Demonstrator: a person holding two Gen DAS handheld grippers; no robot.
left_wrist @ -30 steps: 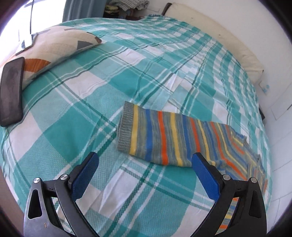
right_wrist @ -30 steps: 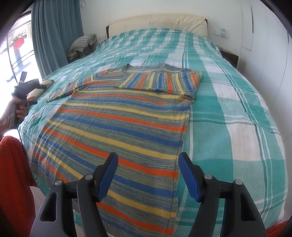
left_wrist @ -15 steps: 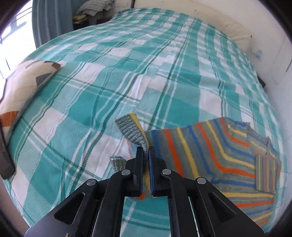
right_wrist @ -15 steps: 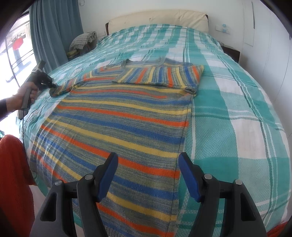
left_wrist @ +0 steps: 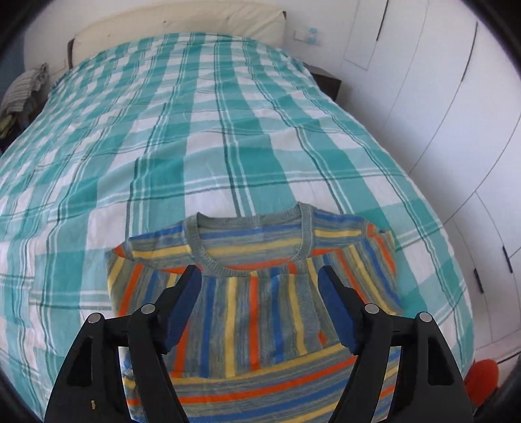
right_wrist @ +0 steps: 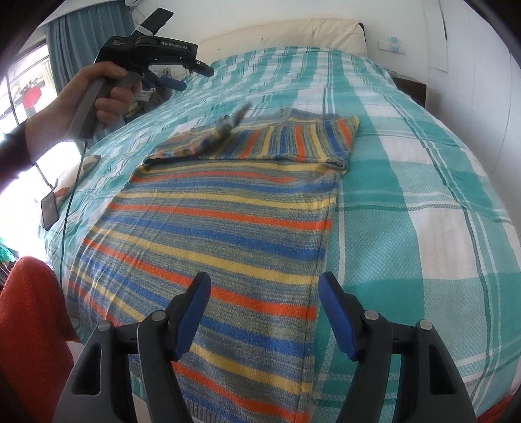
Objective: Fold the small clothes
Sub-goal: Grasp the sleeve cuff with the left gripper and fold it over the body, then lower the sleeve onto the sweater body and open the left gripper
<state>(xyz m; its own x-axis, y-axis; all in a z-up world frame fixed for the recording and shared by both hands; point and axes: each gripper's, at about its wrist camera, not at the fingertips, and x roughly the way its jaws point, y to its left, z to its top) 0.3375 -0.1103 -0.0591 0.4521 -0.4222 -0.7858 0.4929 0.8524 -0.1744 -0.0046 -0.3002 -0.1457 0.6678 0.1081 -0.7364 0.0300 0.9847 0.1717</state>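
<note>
sweater (right_wrist: 234,208) flat on bed (right_wrist: 423,201), sleeves folded at 12 o'clock | left gripper (left_wrist: 259,283) above collar, jaws opening, nothing between | right gripper (right_wrist: 263,293) wide apart, holding nothing, at 6 o'clock hem

The teal-and-white checked bedspread (right_wrist: 423,195) lies bare to the right of the striped knitted sweater (right_wrist: 228,227), and all the way up to the cream padded headboard (left_wrist: 176,26), so a gripper could pass freely there. On the left, the person's hand (right_wrist: 97,94) holds the left gripper (right_wrist: 192,76) above the bed edge, its jaws opening with nothing between them. A flat dark device (right_wrist: 49,210) lies at the left edge.
</note>
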